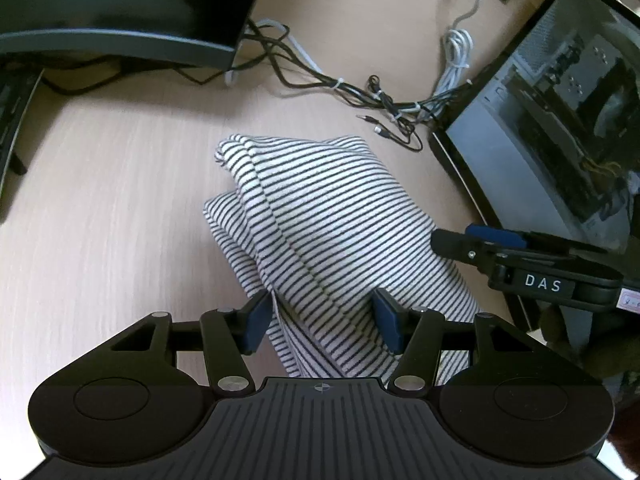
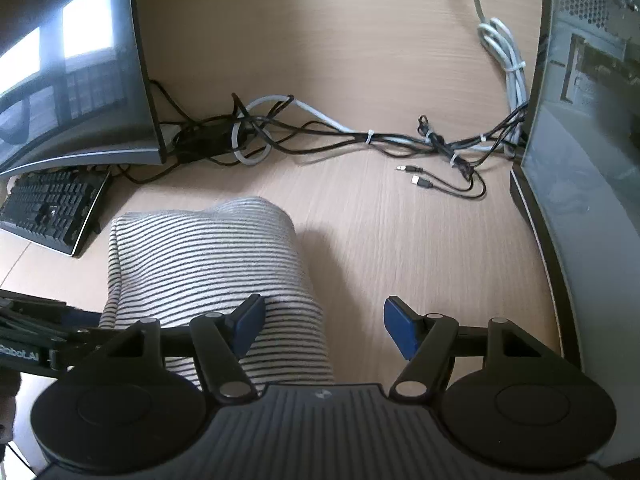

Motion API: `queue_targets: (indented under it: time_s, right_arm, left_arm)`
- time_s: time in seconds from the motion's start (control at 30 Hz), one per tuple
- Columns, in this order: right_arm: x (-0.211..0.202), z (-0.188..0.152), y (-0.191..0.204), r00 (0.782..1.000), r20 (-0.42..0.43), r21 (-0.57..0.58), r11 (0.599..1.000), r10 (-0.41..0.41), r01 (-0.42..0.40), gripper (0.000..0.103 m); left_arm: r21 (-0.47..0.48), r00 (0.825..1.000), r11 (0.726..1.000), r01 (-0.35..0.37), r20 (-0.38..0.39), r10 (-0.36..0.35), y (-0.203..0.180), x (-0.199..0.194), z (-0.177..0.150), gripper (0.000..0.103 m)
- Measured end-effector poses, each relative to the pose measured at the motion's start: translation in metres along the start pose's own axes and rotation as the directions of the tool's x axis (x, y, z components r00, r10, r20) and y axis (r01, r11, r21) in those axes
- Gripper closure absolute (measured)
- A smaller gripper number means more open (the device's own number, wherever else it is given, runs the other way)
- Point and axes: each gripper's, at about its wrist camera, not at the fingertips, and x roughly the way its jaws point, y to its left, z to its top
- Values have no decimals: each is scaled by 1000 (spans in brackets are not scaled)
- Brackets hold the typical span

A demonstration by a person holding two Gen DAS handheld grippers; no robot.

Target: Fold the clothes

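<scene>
Black-and-white striped knit garment is lying bunched on the pale wood-grain desk. Left gripper is clenching a fold between blue pads. Right gripper is gaping, unclenched, straddling the cloth's edge; only the right wrist view is showing the black keyboard.

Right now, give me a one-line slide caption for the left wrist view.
Left gripper straddles the folded striped garment on the wooden desk.
</scene>
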Motion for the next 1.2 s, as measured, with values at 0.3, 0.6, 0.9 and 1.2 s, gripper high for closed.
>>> queue_targets:
  time_s: [0.3, 0.6, 0.9, 1.2]
  right_arm:
    - [-13, 5, 12, 999, -27, 1, 1000, -20, 20, 33]
    - [3, 52, 54, 997, 70, -105, 994, 45, -38, 37]
    - [47, 42, 19, 993, -57, 23, 995, 103, -102, 18]
    - [4, 13, -19, 979, -27, -54, 978, 201, -202, 10]
  left_arm:
    - [46, 999, 998, 36, 32, -38, 4, -1, -7, 42]
    - [47, 998, 998, 45, 31, -46, 6, -1, -7, 37]
    - [-73, 993, 993, 89, 84, -83, 24, -16, -16, 26]
    - [-191, 995, 979, 71, 88, -55, -9, -10, -1, 6]
